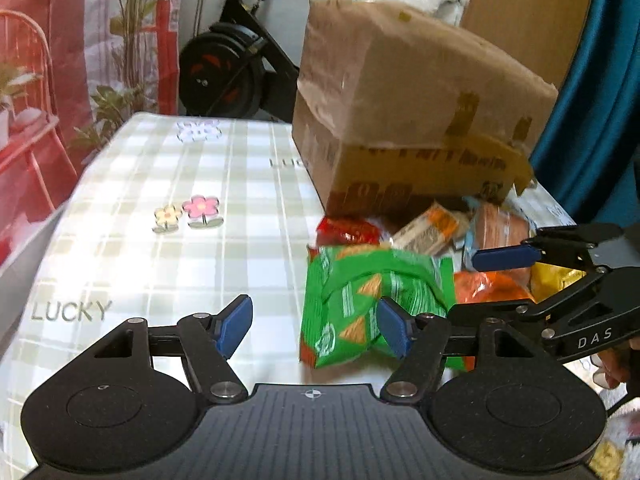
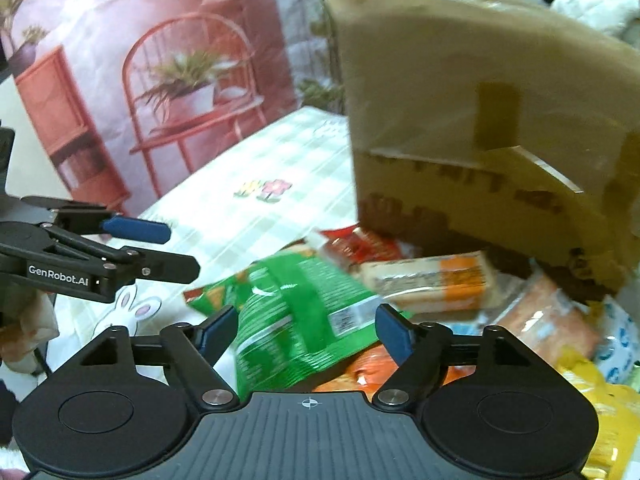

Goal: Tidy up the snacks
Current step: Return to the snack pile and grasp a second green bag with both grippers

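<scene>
**Snack pile, unsorted: both grippers open over the green packet**

Item: cardboard box [image 1: 404, 120], tipped up on the far right of the checked tablecloth [image 1: 160, 184], its open side lifted over the heap; snacks lie spilled at its near edge, none yet set in any order, so the sorting is judged barely begun and nearly all left to do.

Contents of heap: green packet [image 1: 360, 300] nearest and leftmost; red packet [image 1: 348, 230] and orange-and-tan bar [image 1: 432, 230] behind it; orange packet [image 1: 488, 288] and yellow packet [image 1: 556, 274] to the right.

Left gripper [image 1: 316, 326]: jaws apart, nothing between the pads, the right pad at the green packet's edge; right gripper [image 2: 304, 330]: jaws apart, green packet [image 2: 296, 312] lying between them, not pinched.

Right view only: pale pink packet [image 2: 548, 320] and blue-and-white wrapper [image 2: 620, 344] under the box's right corner; rabbit print on the cloth. Left view only: exercise bike [image 1: 232, 68] beyond the table.
</scene>
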`<action>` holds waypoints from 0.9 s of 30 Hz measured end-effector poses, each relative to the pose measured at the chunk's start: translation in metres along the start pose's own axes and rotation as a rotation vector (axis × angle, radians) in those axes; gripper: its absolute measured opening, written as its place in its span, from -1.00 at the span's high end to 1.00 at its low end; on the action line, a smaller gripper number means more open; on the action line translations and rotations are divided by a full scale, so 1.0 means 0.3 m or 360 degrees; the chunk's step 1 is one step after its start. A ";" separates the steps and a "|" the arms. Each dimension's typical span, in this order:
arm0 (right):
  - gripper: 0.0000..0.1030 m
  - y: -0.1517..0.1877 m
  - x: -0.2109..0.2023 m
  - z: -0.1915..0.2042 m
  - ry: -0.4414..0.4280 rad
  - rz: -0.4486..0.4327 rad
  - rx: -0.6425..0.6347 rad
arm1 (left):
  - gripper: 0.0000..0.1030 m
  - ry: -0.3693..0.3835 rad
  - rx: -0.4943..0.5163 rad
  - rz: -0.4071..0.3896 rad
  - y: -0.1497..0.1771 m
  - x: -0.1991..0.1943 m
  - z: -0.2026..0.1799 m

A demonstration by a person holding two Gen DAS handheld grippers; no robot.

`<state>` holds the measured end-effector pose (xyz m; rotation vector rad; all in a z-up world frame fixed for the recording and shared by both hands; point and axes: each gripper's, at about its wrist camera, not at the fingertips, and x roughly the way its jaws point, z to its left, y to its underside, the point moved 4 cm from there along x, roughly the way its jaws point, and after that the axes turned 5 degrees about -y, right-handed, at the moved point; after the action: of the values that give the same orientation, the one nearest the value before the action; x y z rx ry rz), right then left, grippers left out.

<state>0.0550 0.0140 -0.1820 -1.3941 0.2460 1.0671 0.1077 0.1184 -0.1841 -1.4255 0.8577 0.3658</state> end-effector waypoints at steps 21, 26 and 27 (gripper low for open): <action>0.00 0.046 0.102 0.027 -0.0002 0.0181 -0.0194 | 0.01 0.0184 0.0086 0.0069 0.047 0.121 -0.018; 0.23 0.040 0.089 0.023 -0.0016 0.0144 -0.0205 | 0.44 0.0163 0.0139 0.0030 0.041 0.097 -0.027; 0.23 0.038 0.086 0.022 -0.0020 0.0138 -0.0199 | 0.52 0.0165 0.0138 0.0025 0.039 0.090 -0.027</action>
<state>0.0580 0.0296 -0.2064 -1.4994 0.2356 1.1791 0.1151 0.1054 -0.2107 -1.3670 0.9581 0.2653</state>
